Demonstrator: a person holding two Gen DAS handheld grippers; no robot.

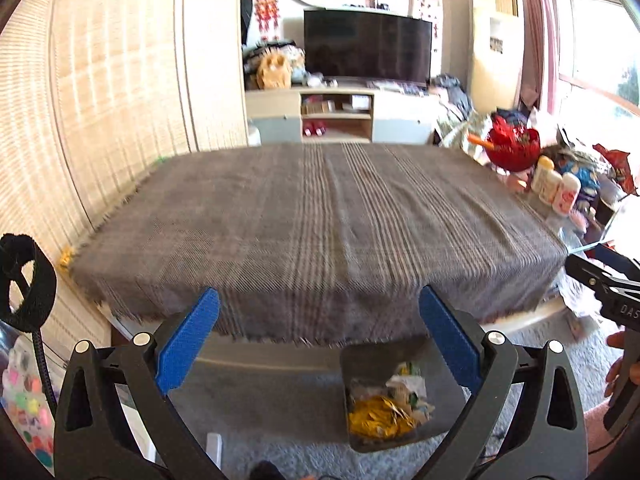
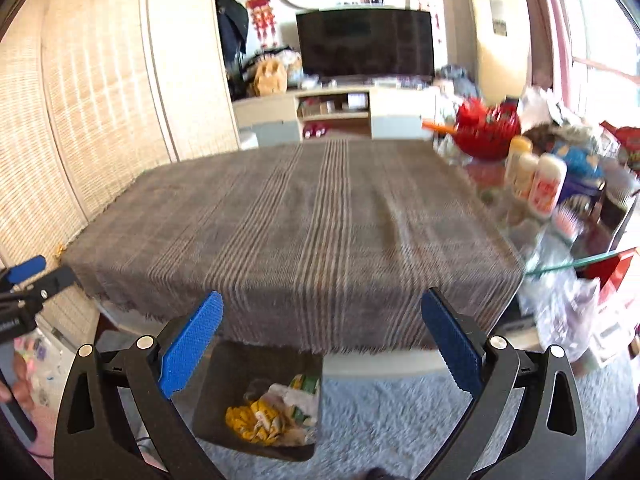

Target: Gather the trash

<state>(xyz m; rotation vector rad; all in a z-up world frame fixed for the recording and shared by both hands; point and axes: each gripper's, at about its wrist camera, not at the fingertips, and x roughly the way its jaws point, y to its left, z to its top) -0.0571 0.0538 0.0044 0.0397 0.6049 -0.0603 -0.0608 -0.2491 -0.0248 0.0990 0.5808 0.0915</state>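
Observation:
A dark trash bin point(image 1: 352, 364) stands on the carpet under the table's near edge; it shows in the right wrist view too point(image 2: 224, 376). It holds yellow and white wrappers point(image 1: 380, 416), also seen in the right wrist view point(image 2: 264, 420). My left gripper point(image 1: 320, 332) is open and empty, held above the floor in front of the table, with the bin below it to the right. My right gripper point(image 2: 322, 336) is open and empty, with the bin below it to the left. No trash shows on the grey striped tablecloth point(image 1: 312, 216).
A red bowl point(image 1: 512, 148), white bottles point(image 1: 556, 188) and piled packets crowd the table's right side. The bowl point(image 2: 486, 130) and bottles point(image 2: 536, 180) also show in the right wrist view. A bamboo screen point(image 1: 100, 100) stands left. A TV point(image 1: 368, 46) and cabinet stand beyond.

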